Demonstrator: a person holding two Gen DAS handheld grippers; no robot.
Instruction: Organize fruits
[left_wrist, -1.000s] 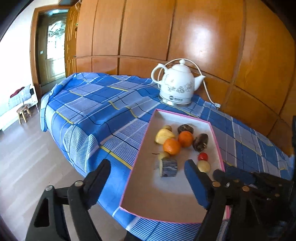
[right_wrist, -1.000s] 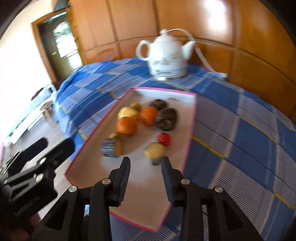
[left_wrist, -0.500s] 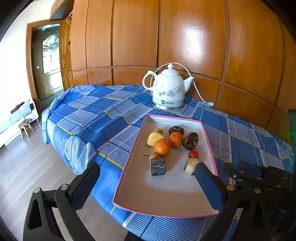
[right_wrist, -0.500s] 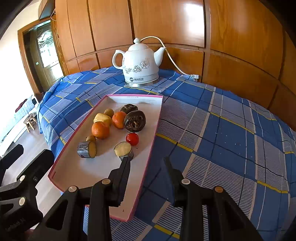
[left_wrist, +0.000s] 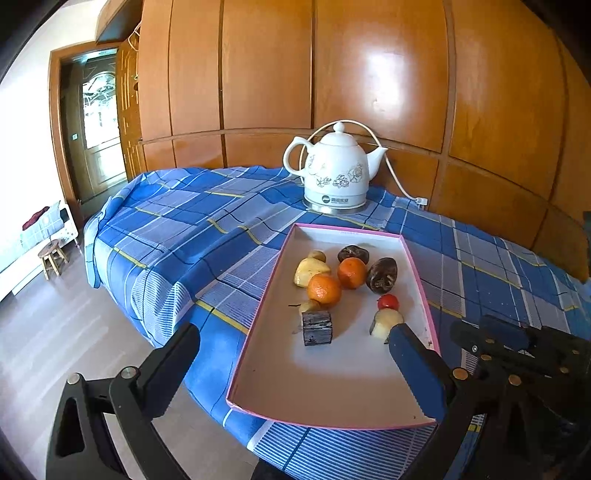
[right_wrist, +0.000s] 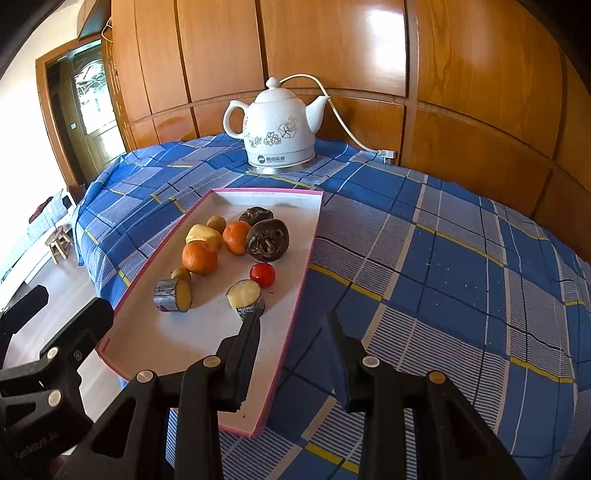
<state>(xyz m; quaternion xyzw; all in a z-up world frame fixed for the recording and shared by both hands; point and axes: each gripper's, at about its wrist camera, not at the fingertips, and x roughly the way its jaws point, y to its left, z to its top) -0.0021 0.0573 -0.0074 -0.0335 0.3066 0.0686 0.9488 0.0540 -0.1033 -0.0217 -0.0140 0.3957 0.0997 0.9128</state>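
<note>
A pink-rimmed white tray (left_wrist: 332, 384) (right_wrist: 177, 343) lies on the blue checked tablecloth. In it are two oranges (left_wrist: 324, 290) (right_wrist: 199, 257), a cherry tomato (left_wrist: 388, 302) (right_wrist: 262, 274), two dark wrinkled fruits (left_wrist: 381, 275) (right_wrist: 267, 240), a yellow fruit (left_wrist: 309, 271) (right_wrist: 202, 235) and two cut sugarcane pieces (left_wrist: 317, 328) (right_wrist: 173, 294). My left gripper (left_wrist: 291, 354) is open and empty, held before the tray's near edge. My right gripper (right_wrist: 291, 325) is open and empty, over the tray's right rim, just behind one cane piece (right_wrist: 246, 297).
A white ceramic kettle (left_wrist: 337, 175) (right_wrist: 279, 135) with a cord stands behind the tray against the wooden wall panels. The cloth drops off the table's left edge toward the floor, where a small stool (left_wrist: 51, 256) stands.
Both grippers have pulled back and up from the tray, so the tray and fruits look farther off. The right gripper's jaws have opened a little wider. The fruits have not moved.
</note>
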